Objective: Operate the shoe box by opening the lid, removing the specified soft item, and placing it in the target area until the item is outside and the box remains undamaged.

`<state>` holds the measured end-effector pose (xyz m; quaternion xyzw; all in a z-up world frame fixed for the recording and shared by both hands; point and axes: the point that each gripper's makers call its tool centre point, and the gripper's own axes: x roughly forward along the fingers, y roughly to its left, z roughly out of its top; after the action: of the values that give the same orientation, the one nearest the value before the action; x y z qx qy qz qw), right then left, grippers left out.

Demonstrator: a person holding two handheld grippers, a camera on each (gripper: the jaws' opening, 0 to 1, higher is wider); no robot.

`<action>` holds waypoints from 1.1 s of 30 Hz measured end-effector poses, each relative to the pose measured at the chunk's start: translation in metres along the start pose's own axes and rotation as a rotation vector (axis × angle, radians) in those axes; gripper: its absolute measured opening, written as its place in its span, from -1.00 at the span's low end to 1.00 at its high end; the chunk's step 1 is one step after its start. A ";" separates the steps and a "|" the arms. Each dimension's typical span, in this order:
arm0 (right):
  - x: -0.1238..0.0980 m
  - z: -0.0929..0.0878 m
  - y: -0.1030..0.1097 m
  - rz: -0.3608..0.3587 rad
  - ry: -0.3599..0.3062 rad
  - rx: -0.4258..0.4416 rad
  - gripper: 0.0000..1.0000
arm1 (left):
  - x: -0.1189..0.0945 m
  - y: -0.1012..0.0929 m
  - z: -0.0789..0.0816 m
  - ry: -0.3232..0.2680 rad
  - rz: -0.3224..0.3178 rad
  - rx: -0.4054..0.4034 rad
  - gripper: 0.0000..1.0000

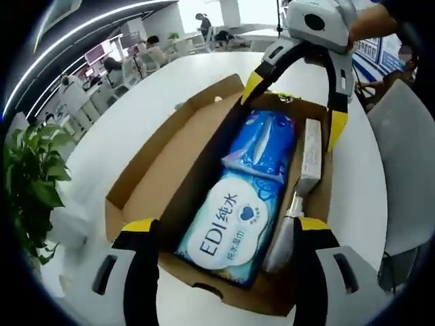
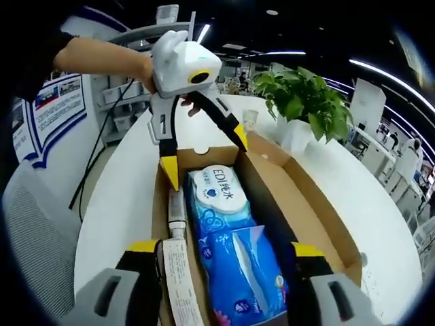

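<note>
An open cardboard shoe box (image 1: 170, 163) (image 2: 309, 204) lies on a white round table, its lid folded flat to one side. Inside lie a blue-and-white wet wipes pack (image 1: 234, 227) (image 2: 217, 190), a soft blue tissue pack (image 1: 266, 139) (image 2: 248, 272), a slim white carton (image 1: 311, 153) (image 2: 178, 285) and a small tube (image 1: 284, 234) (image 2: 177, 210). My left gripper (image 1: 226, 227) (image 2: 204, 156) stands open above the wipes end of the box. Over the tissue-pack end, my right gripper (image 2: 225, 248) (image 1: 293, 109) is open too. Neither holds anything.
A potted green plant (image 1: 34, 176) (image 2: 306, 102) stands on the table (image 1: 380, 197) (image 2: 115, 204) near the lid side. A grey chair (image 1: 404, 163) (image 2: 34, 238) sits off the opposite side. A person's arm (image 2: 95, 58) holds the left gripper. Office desks and people lie beyond.
</note>
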<state>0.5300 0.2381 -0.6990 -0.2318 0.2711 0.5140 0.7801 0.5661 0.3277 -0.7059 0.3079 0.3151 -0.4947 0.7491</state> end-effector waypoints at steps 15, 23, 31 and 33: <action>0.033 0.009 0.006 0.052 -0.011 -0.048 0.34 | 0.017 -0.003 -0.011 0.074 -0.066 0.057 0.45; 0.053 0.010 0.007 0.061 0.014 -0.064 0.27 | 0.026 -0.004 -0.019 0.119 -0.089 0.117 0.37; 0.075 0.004 0.007 0.082 0.103 -0.124 0.21 | 0.037 -0.007 -0.036 0.207 -0.124 0.161 0.25; 0.081 0.004 0.006 0.083 0.110 -0.130 0.19 | 0.040 -0.007 -0.037 0.218 -0.124 0.167 0.27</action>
<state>0.5515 0.2977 -0.7503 -0.2984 0.2892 0.5490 0.7252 0.5659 0.3328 -0.7605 0.4008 0.3707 -0.5283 0.6502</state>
